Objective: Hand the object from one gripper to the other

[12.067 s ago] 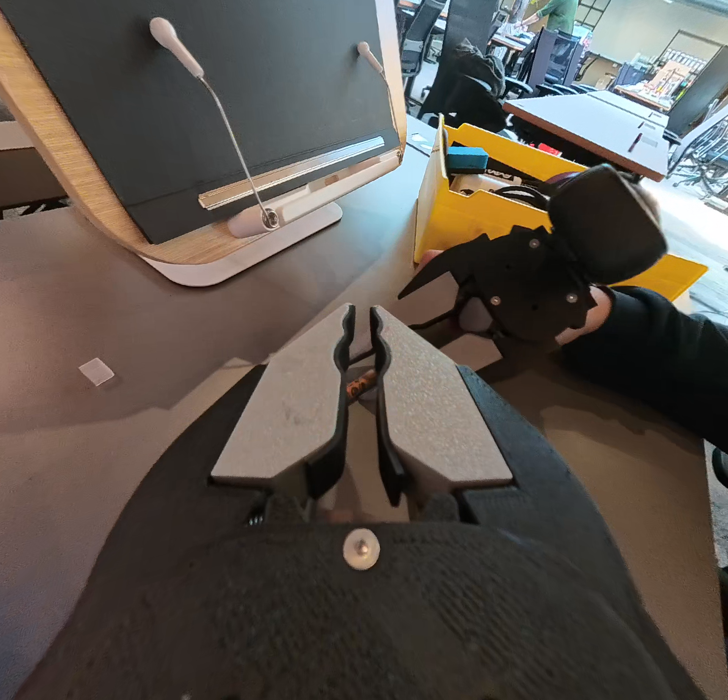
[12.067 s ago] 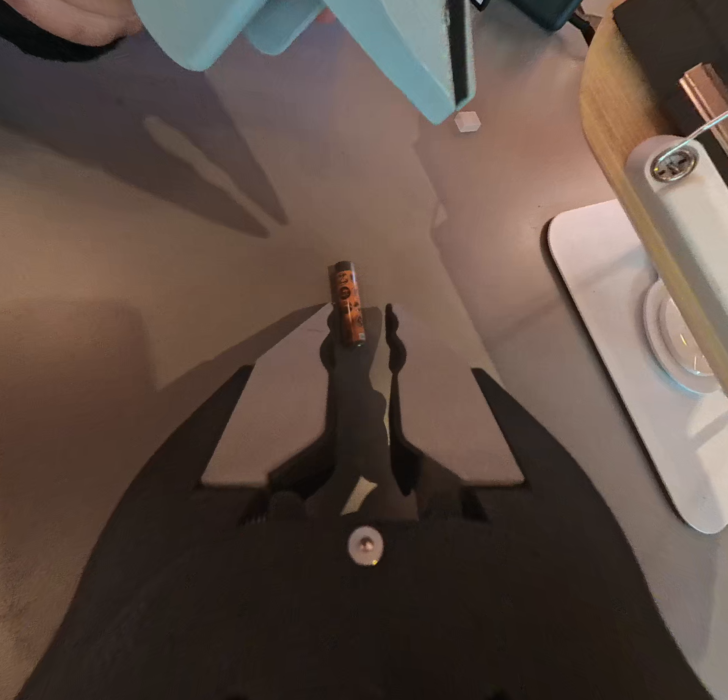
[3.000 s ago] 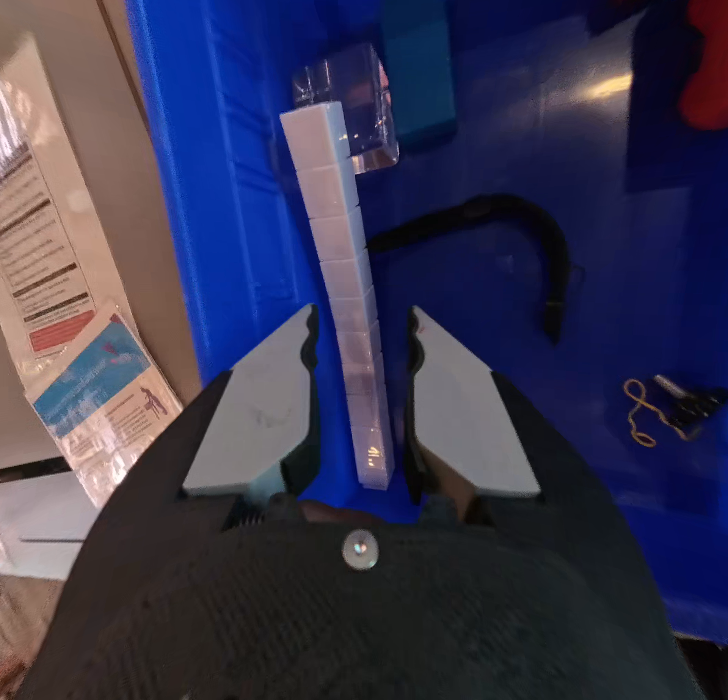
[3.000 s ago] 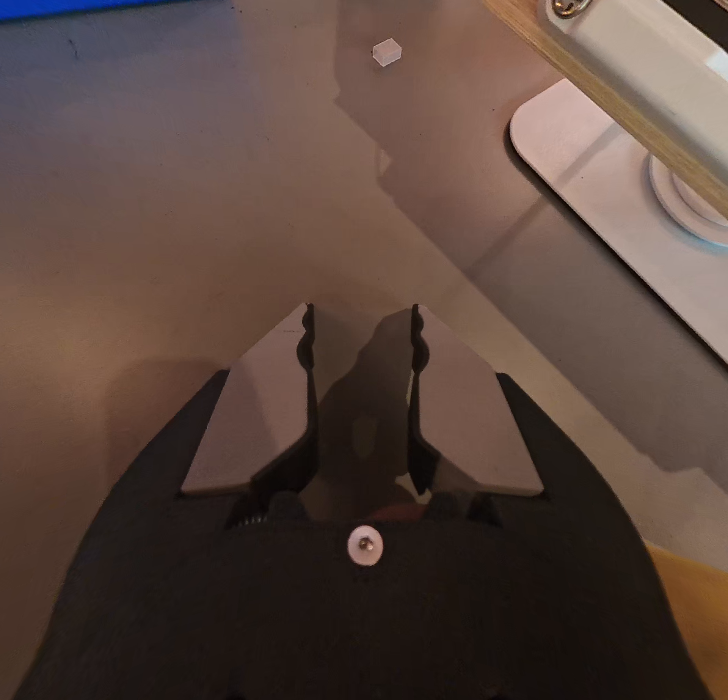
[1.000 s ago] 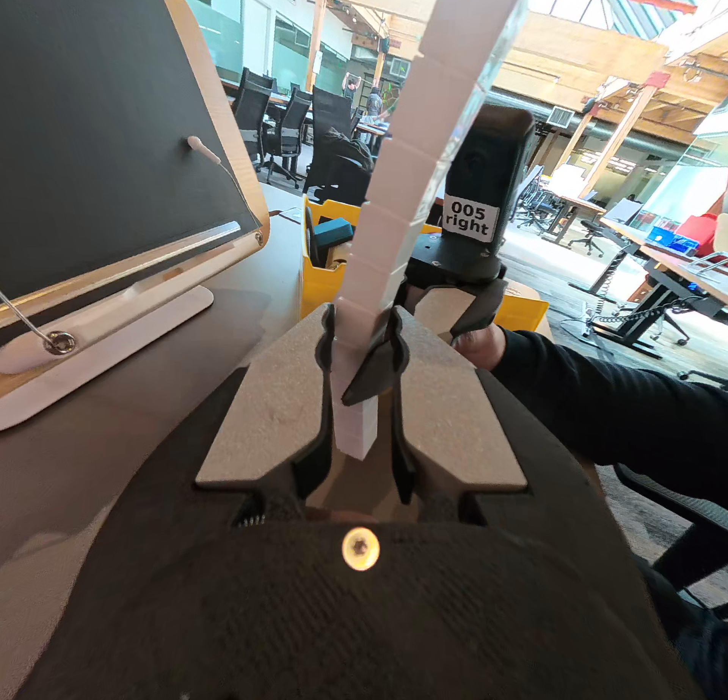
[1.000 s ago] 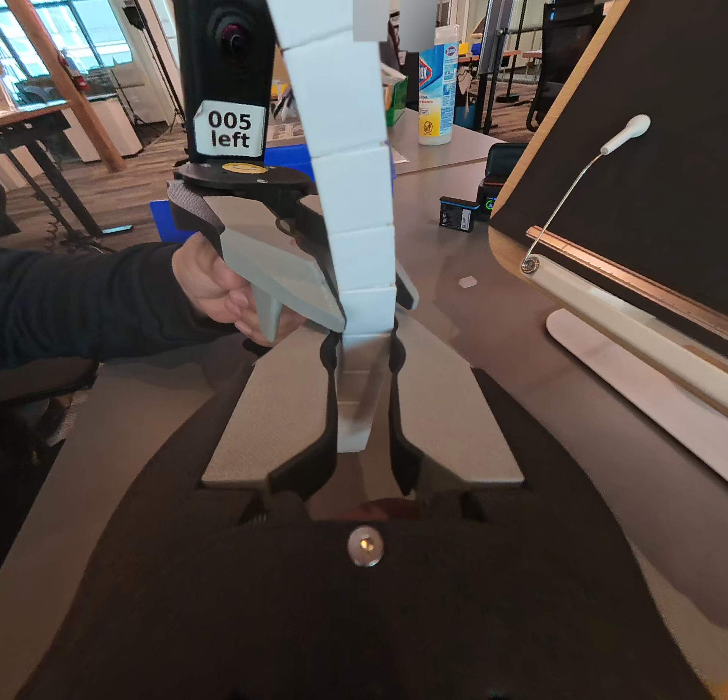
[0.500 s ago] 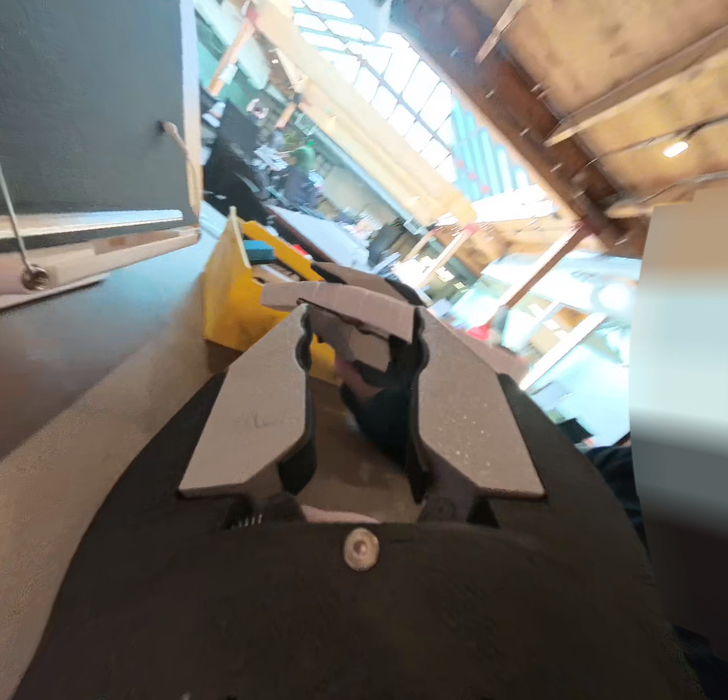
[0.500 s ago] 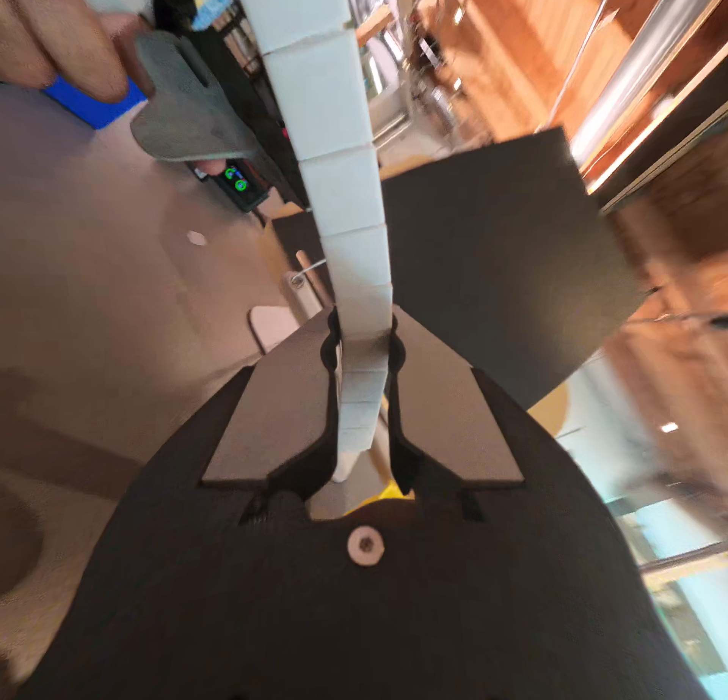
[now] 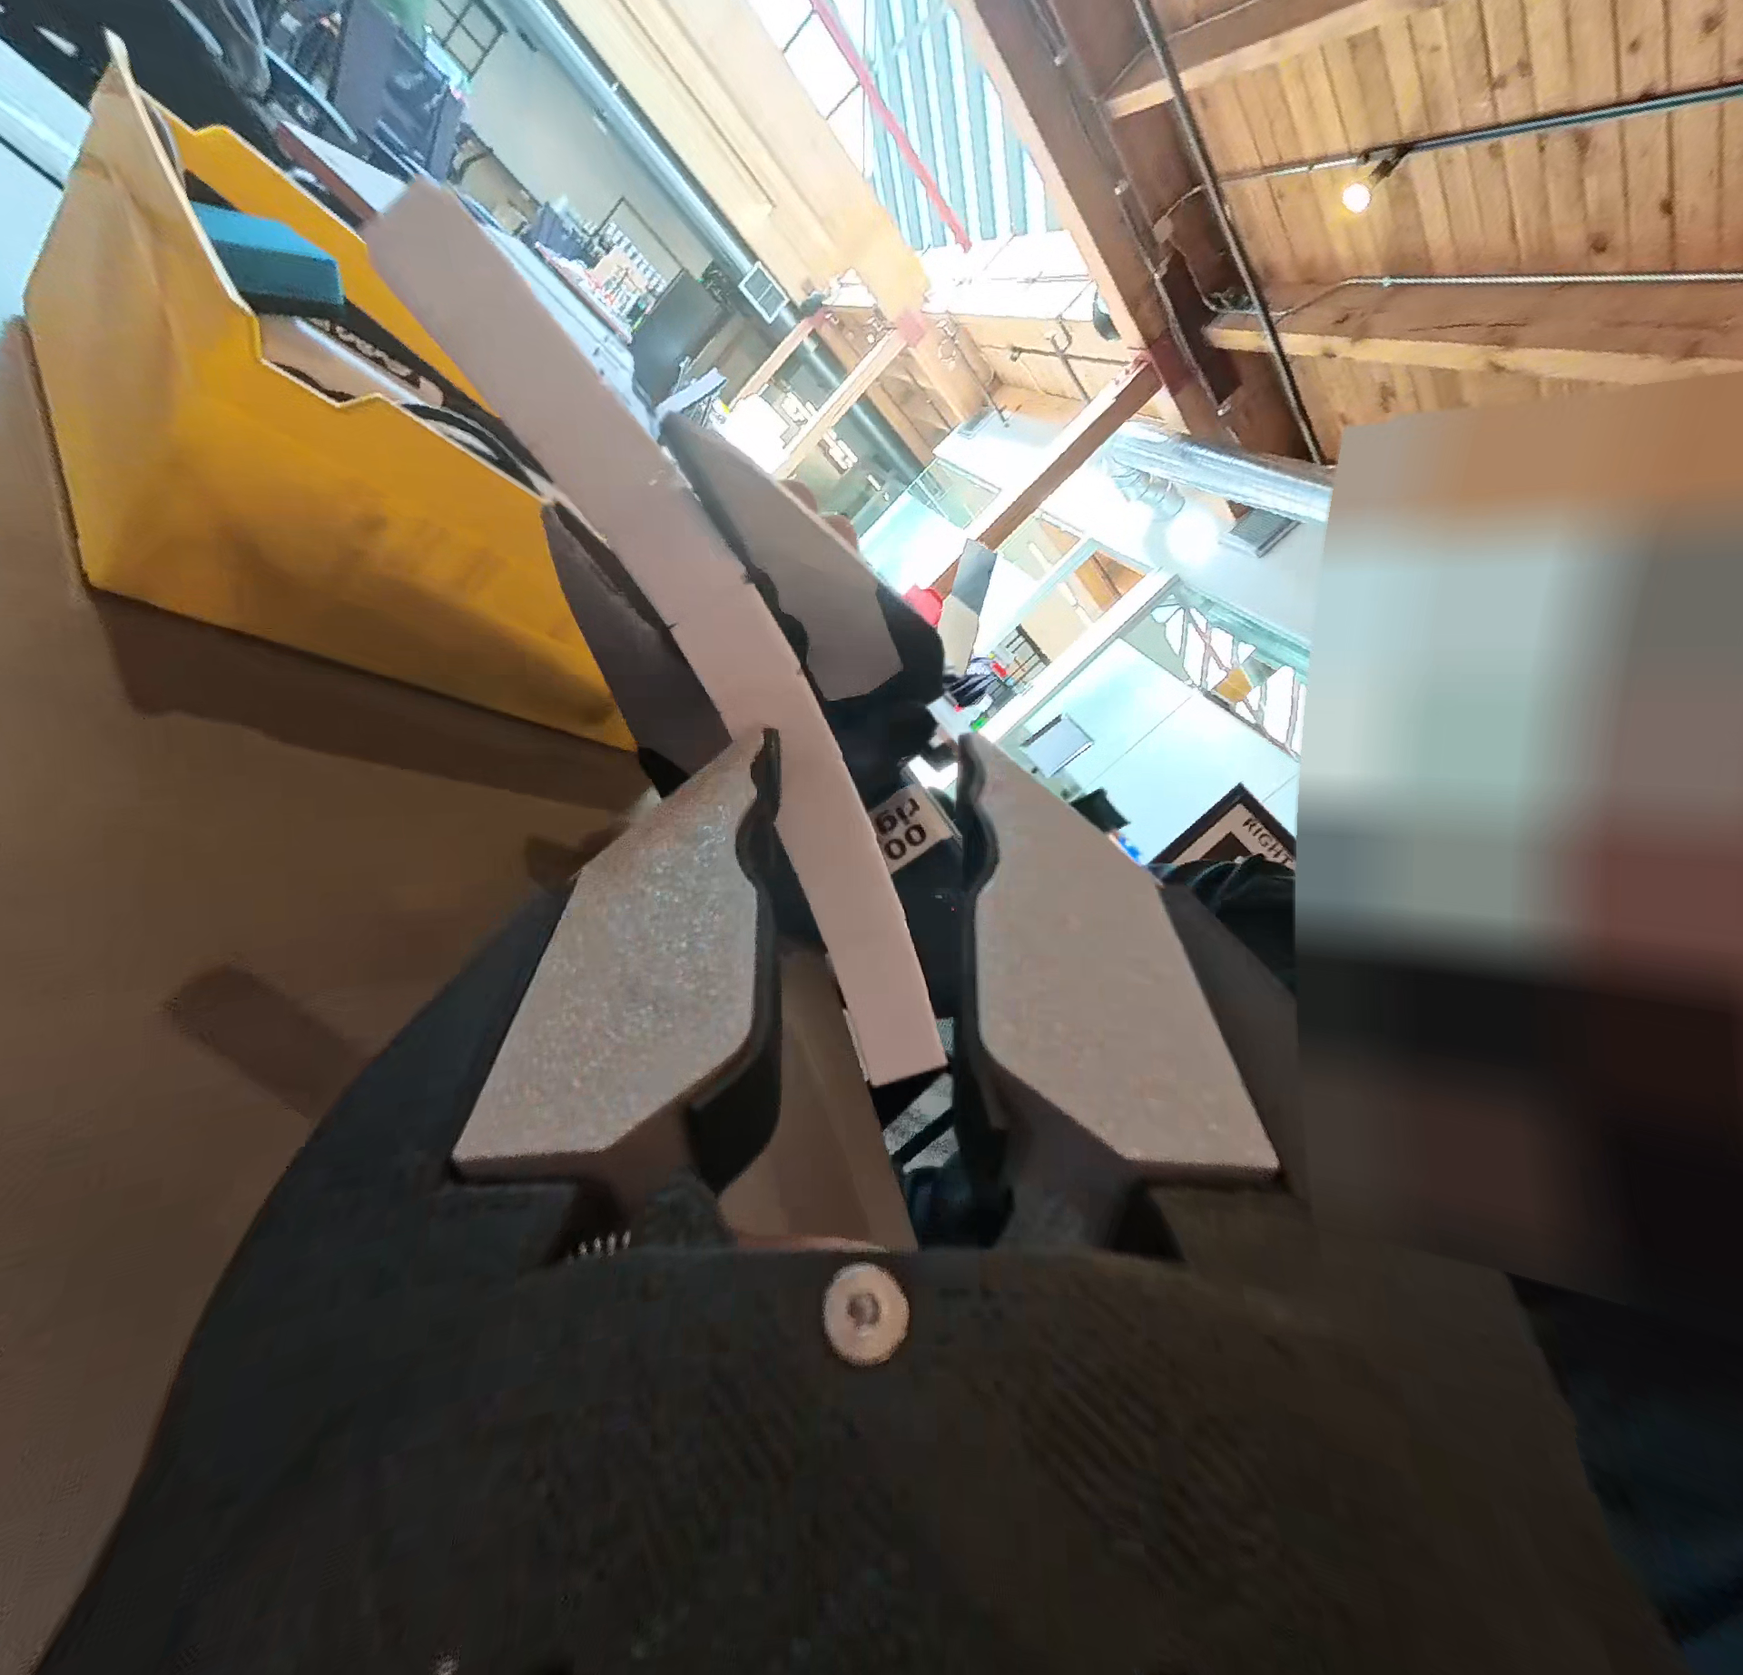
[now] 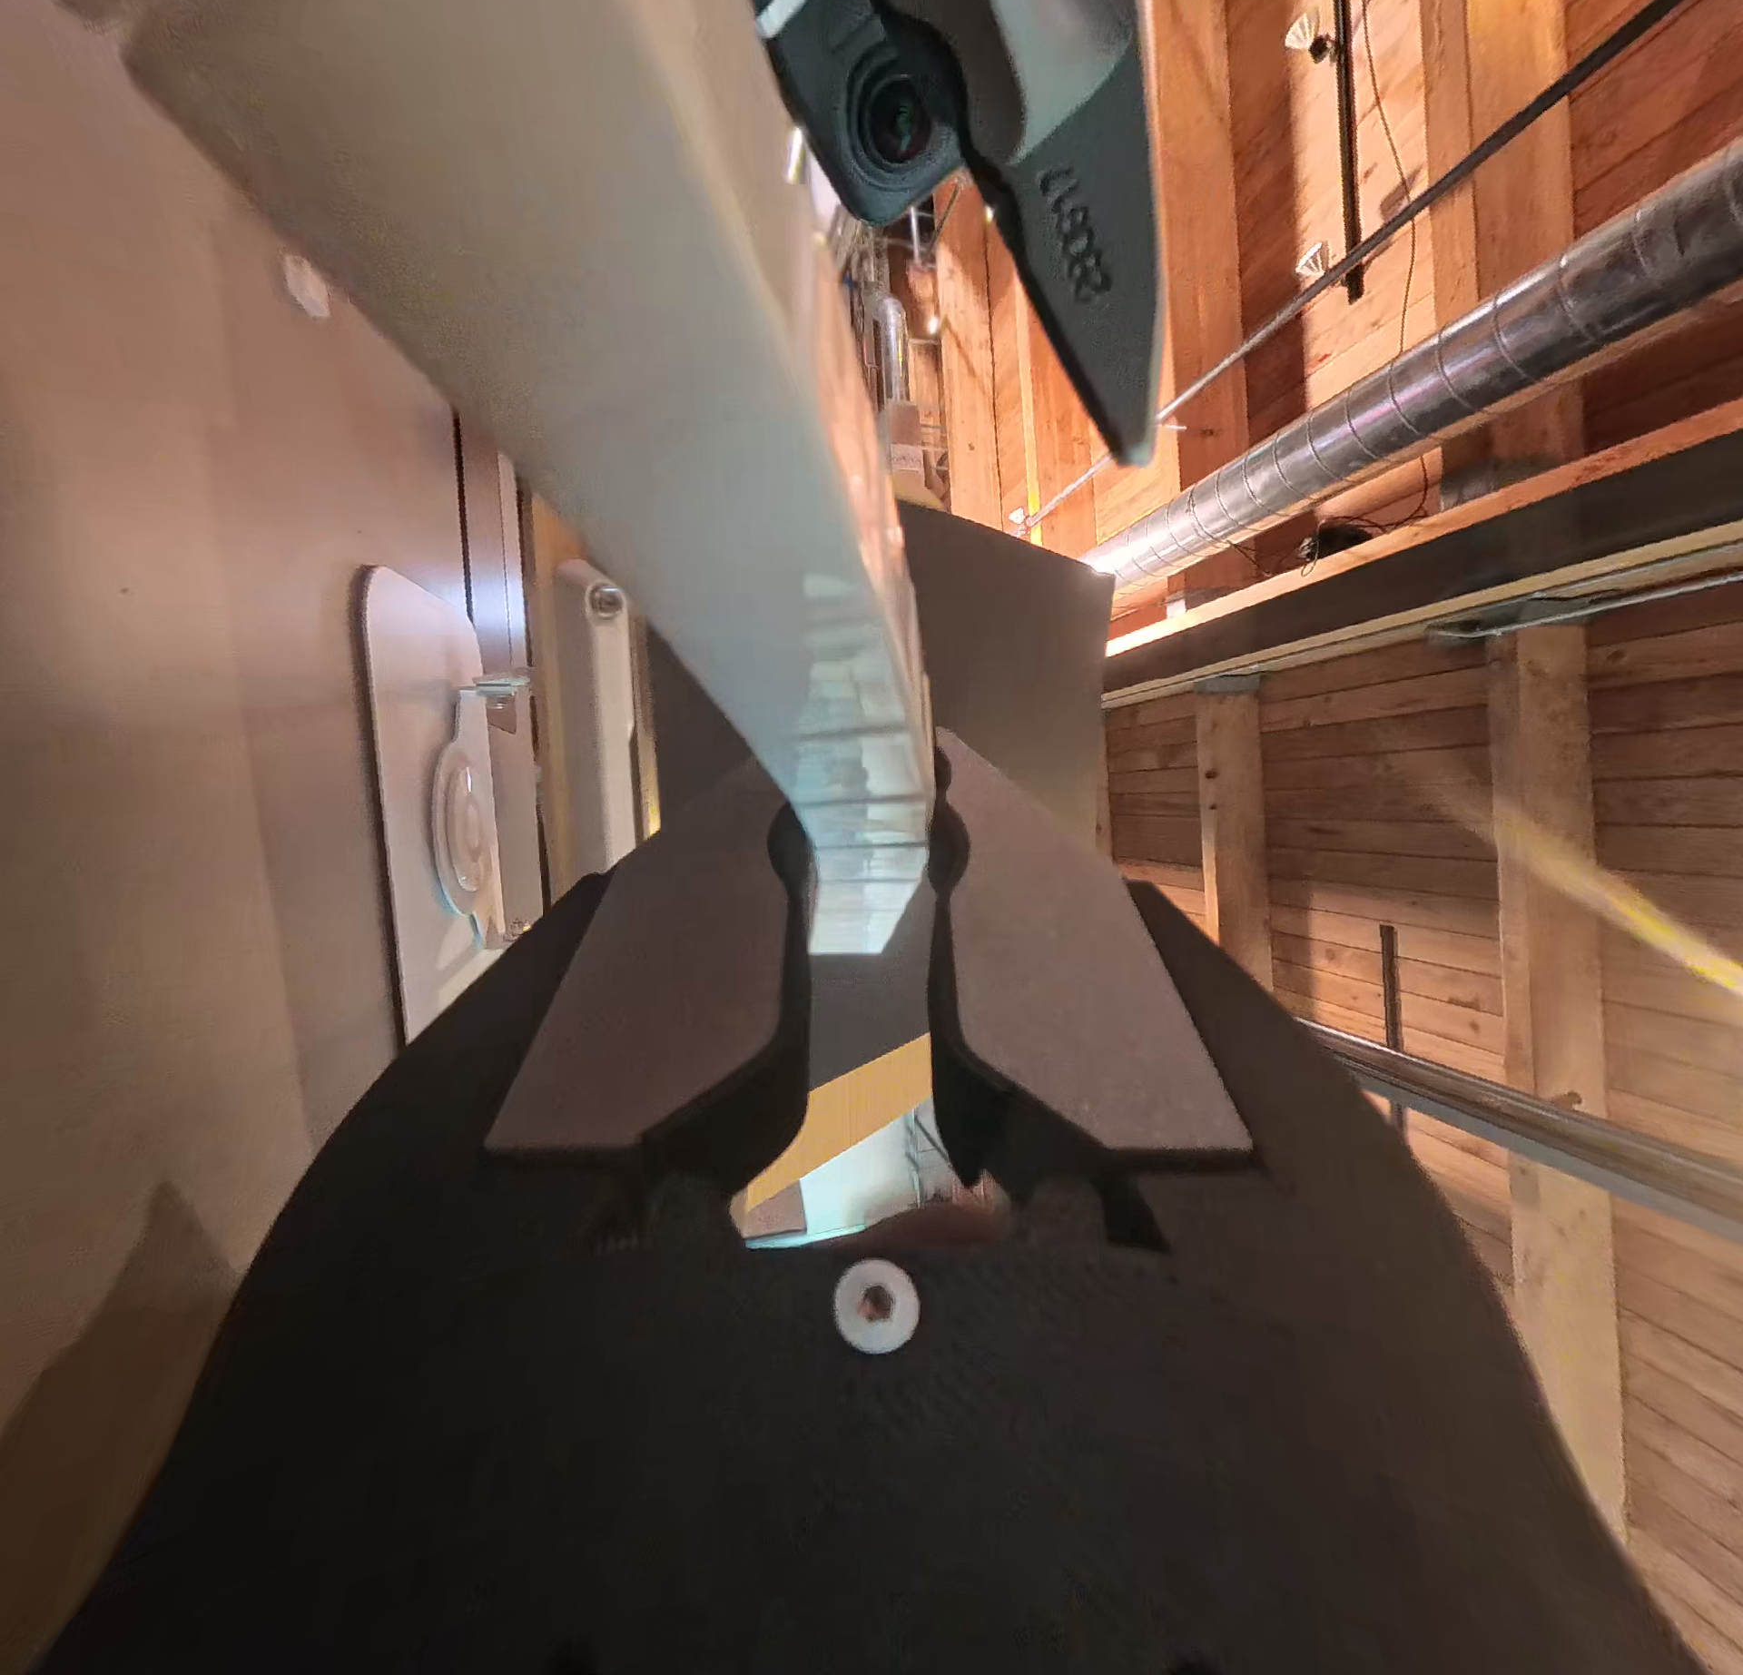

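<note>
The white segmented bar looks light and stiff to us, though its glossy side (it mirrors the room) suggests a slippery surface, so we would take it near one end, across its flat faces. It hangs in the air above the counter, clamped near its end by the right gripper. The left gripper stands apart around its other end, not pinching. The left wrist view alone shows the yellow box; the right alone shows the white stand base.
</note>
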Available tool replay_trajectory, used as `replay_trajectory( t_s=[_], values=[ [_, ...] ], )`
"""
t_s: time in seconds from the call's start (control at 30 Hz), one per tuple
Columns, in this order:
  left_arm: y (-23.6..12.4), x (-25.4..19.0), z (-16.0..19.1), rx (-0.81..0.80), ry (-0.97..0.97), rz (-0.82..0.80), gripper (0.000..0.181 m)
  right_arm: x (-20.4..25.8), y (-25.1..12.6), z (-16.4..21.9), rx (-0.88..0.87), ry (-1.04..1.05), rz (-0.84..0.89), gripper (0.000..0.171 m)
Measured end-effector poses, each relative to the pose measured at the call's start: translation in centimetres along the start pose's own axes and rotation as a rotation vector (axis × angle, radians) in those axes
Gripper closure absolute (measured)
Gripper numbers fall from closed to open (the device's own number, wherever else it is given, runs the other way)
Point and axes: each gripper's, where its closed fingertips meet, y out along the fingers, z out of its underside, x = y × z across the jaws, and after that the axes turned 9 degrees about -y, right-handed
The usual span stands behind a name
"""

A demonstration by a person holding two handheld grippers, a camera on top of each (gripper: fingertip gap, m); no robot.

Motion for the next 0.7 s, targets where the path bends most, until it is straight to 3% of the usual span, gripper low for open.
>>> replay_trajectory(
  t_s=[0.03, 0.17, 0.37, 0.47, 0.6, 0.63, 0.7],
  values=[
    [0.1, 0.3, 0.3, 0.017, 0.004, -0.017, 0.147, 0.1, 0.0, -0.1, -0.002, -0.011, 0.0, 0.153],
    [0.8, 1.8, 1.5, 0.087, 0.014, -0.101, 0.131, -0.1, 0.2, -0.1, 0.009, -0.012, 0.007, 0.153],
    [2.1, 3.0, 2.3, 0.115, 0.058, -0.145, 0.156, 0.7, 0.4, -0.8, 0.003, -0.033, 0.003, 0.152],
    [1.4, 3.7, 1.1, 0.08, 0.193, -0.247, 0.158, 0.3, 0.2, 0.1, -0.003, 0.05, 0.048, 0.135],
    [-1.2, 3.4, -3.3, -0.133, 0.371, -0.367, 0.162, 0.5, -0.6, 1.3, -0.036, 0.389, -0.098, 0.1],
    [-2.0, 3.7, -4.4, -0.182, 0.452, -0.441, 0.163, 0.7, -0.9, 1.3, -0.057, 0.516, -0.156, 0.099],
    [-3.1, 3.9, -5.5, -0.225, 0.568, -0.556, 0.162, 1.0, -1.5, 0.3, -0.151, 0.797, -0.297, 0.117]
  ],
)
